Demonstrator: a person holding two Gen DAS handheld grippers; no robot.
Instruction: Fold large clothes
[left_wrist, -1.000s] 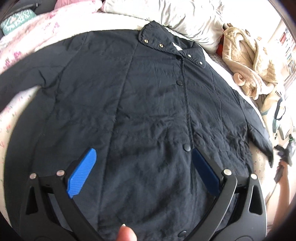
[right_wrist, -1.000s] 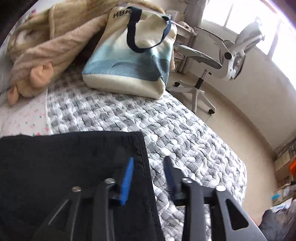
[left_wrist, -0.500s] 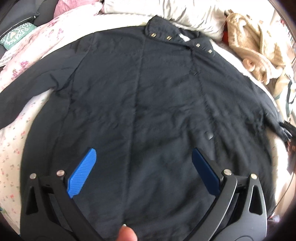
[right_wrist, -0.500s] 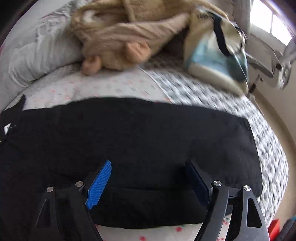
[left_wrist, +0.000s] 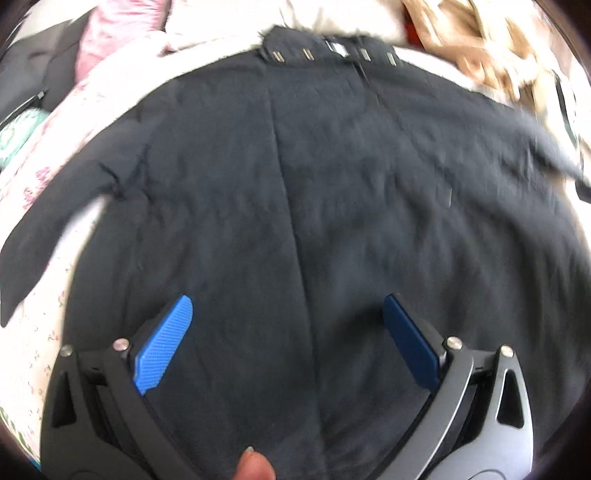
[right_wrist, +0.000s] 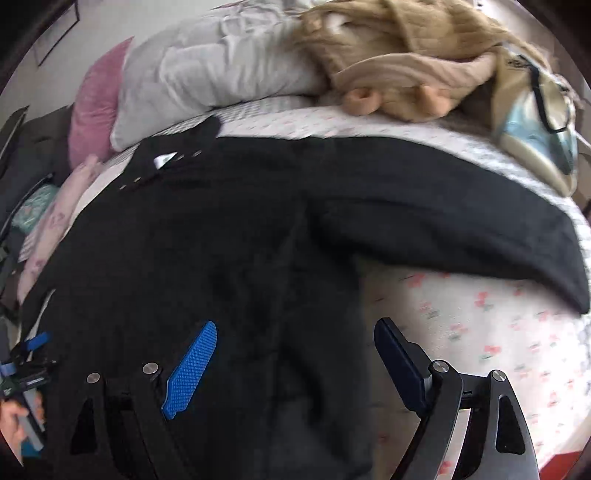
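On bed (right_wrist: 480, 325): one black coat (left_wrist: 332, 184), two pillows (right_wrist: 207, 74), one tote (right_wrist: 535, 125).

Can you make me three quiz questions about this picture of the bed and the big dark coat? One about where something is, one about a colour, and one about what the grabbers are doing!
1. Where does the dark coat lie?
A. spread flat on the bed
B. hanging on a chair
C. inside a bag

2. What colour are the gripper pads?
A. red
B. blue
C. yellow

3. What is the right gripper doing?
A. squeezing the collar
B. holding a pillow
C. opening, pinching nothing

Answers: 1 A, the coat lies flat across the bed. 2 B, the pads are bright blue. 3 C, its jaws are opening over the coat's side edge without pinching it.
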